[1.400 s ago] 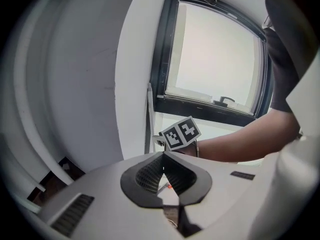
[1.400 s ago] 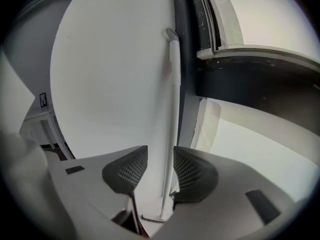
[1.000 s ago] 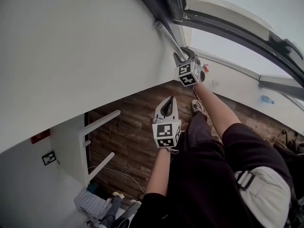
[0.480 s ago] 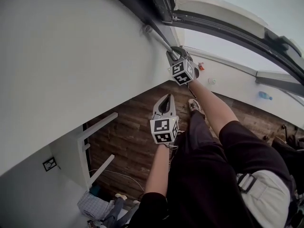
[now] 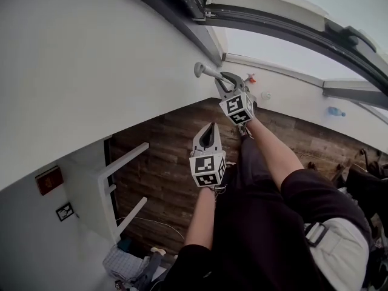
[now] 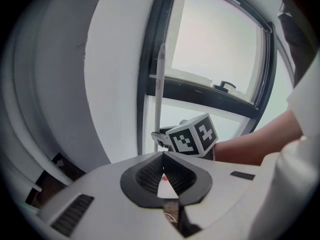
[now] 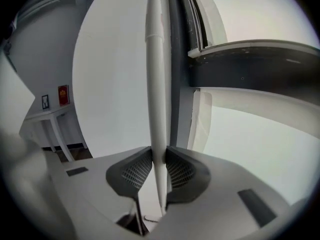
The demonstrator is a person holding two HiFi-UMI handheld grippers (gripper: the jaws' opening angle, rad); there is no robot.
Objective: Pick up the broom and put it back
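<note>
The broom's pale grey handle [image 5: 205, 71] stands by the white wall below the window frame; its head is hidden. My right gripper [image 5: 224, 81] has just been closing its jaws, and both pads now press on the handle [image 7: 156, 84] in the right gripper view, right gripper [image 7: 159, 156]. My left gripper [image 5: 211, 128] hangs lower and nearer to me, shut with nothing between its tips. From the left gripper [image 6: 163, 156] view the handle [image 6: 159, 84] rises behind the right gripper's marker cube [image 6: 192, 135].
A white table [image 5: 124, 159] stands against the wall at the left over the dark wood floor [image 5: 163, 162]. A red sign [image 5: 48, 180] hangs on the wall. A dark window frame [image 5: 273, 20] runs overhead. A blue bottle [image 5: 335, 110] lies far right.
The right gripper's jaws have closed onto the broom handle. The handle's top end has come away from the window frame corner and now shows lower against the wall. The left gripper barely shifted.
</note>
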